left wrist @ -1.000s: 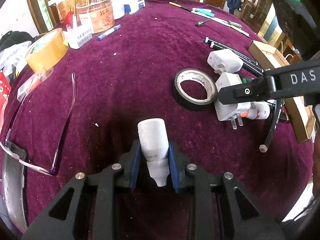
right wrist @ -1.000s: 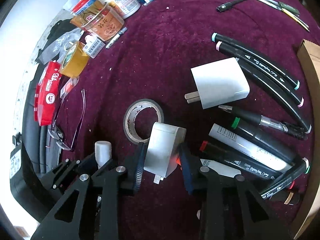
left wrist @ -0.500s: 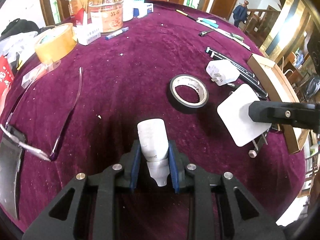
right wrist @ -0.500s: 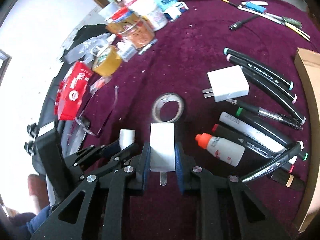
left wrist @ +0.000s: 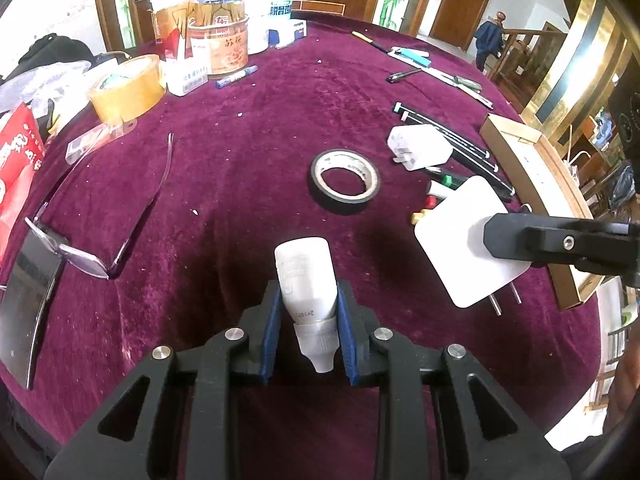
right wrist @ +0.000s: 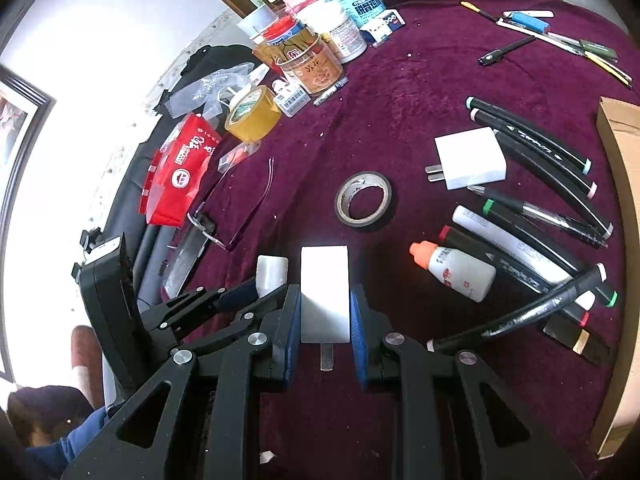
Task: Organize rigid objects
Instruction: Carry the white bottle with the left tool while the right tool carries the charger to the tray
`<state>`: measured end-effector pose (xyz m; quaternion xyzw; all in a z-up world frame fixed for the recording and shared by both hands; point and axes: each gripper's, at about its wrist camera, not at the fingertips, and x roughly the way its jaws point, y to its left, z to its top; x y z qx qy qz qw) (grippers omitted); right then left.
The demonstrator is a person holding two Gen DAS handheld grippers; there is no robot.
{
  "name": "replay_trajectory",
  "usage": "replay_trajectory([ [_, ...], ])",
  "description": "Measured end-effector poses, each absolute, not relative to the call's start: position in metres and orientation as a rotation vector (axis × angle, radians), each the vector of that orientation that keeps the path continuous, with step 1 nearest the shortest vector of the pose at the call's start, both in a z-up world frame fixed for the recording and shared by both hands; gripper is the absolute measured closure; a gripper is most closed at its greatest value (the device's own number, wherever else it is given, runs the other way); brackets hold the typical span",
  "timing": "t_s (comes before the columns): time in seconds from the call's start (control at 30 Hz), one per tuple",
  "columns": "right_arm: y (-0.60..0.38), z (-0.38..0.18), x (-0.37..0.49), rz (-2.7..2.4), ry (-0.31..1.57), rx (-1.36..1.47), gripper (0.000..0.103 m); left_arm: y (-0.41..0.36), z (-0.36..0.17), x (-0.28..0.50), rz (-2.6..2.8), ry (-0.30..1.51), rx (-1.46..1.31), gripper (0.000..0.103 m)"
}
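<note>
My left hand-held gripper (left wrist: pixel 307 330) clamps the white dropper bottle (left wrist: pixel 306 280); my right hand-held gripper (right wrist: pixel 325 316) clamps the white plug adapter (right wrist: pixel 324 294) above the counter (left wrist: pixel 248 152).

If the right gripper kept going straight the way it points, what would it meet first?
Probably the bare tablecloth just short of the black tape roll. The right gripper, shut on the white charger, points steeply down; depth is unclear, so it might reach the roll.

Your tongs (left wrist: pixel 307 320): black, blue pads. Bottle (left wrist: pixel 306 284) and plug (right wrist: pixel 324 292) white; table (left wrist: pixel 248 128) cloth maroon; tape (left wrist: pixel 345 180) black.
</note>
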<state>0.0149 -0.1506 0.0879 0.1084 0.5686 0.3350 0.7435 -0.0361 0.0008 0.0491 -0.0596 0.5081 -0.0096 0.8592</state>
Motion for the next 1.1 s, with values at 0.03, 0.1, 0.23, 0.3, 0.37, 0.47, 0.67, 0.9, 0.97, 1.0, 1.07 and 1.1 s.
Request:
replay_trajectory([
  [0.03,-0.154,0.088,0.014,0.737,1.245,0.243,0.083,-0.001,0.05,-0.037,-0.018,1.065,-0.126,0.079],
  [0.1,-0.161,0.091,0.012,0.743,1.237,0.253,0.083,-0.006,0.052,-0.039,-0.016,1.063,-0.123,0.079],
  [0.23,-0.172,0.093,0.011,0.745,1.224,0.267,0.083,-0.015,0.061,-0.042,-0.013,1.044,-0.121,0.079],
  [0.3,-0.179,0.094,0.011,0.743,1.219,0.28,0.083,-0.021,0.064,-0.042,-0.014,1.042,-0.12,0.079],
  [0.37,-0.186,0.096,0.009,0.742,1.214,0.289,0.083,-0.028,0.068,-0.043,-0.018,1.034,-0.11,0.079],
  [0.47,-0.199,0.098,0.009,0.733,1.206,0.307,0.083,-0.038,0.073,-0.042,-0.03,1.028,-0.107,0.079],
  [0.67,-0.231,0.097,0.009,0.698,1.197,0.344,0.083,-0.063,0.081,-0.035,-0.064,1.018,-0.092,0.079],
  [0.9,-0.275,0.101,0.013,0.641,1.178,0.377,0.083,-0.1,0.087,-0.023,-0.119,1.008,-0.067,0.079],
  [0.97,-0.289,0.101,0.015,0.623,1.173,0.383,0.083,-0.112,0.089,-0.018,-0.138,1.008,-0.064,0.079],
  [1.0,-0.297,0.101,0.016,0.612,1.17,0.388,0.083,-0.118,0.09,-0.015,-0.148,1.008,-0.065,0.079],
  [1.07,-0.314,0.102,0.019,0.59,1.166,0.401,0.083,-0.133,0.09,-0.007,-0.173,1.012,-0.065,0.079],
  [1.1,-0.323,0.102,0.022,0.577,1.163,0.407,0.083,-0.139,0.091,-0.004,-0.185,1.013,-0.063,0.079],
])
